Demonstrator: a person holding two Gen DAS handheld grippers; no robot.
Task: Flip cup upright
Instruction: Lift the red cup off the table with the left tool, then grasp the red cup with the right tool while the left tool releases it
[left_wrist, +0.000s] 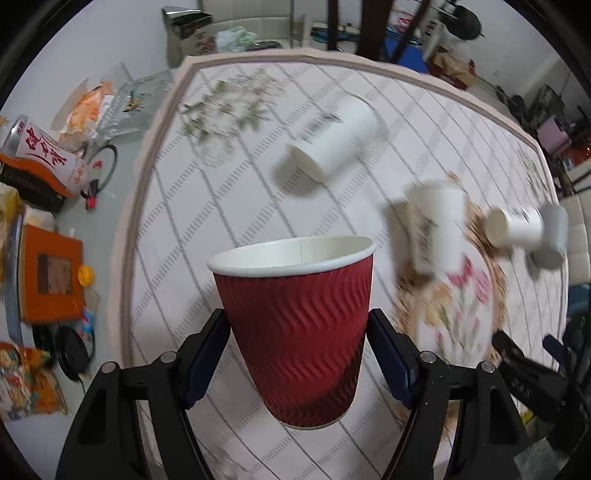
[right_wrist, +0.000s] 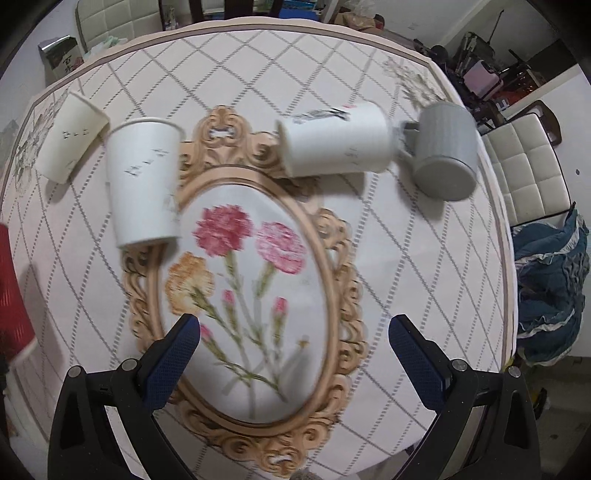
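Left gripper (left_wrist: 298, 332): clamped on the red cup (left_wrist: 295, 325), held mouth-up above the table (left_wrist: 177, 236).
Right gripper (right_wrist: 294, 334): fingers spread, holding nothing, angled down over the table's floral centre.

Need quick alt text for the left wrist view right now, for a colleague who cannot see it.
The left gripper holds a red ribbed paper cup with its mouth up, above a patterned tablecloth. Beyond it, three white cups and a grey mug lie tipped over on the cloth.
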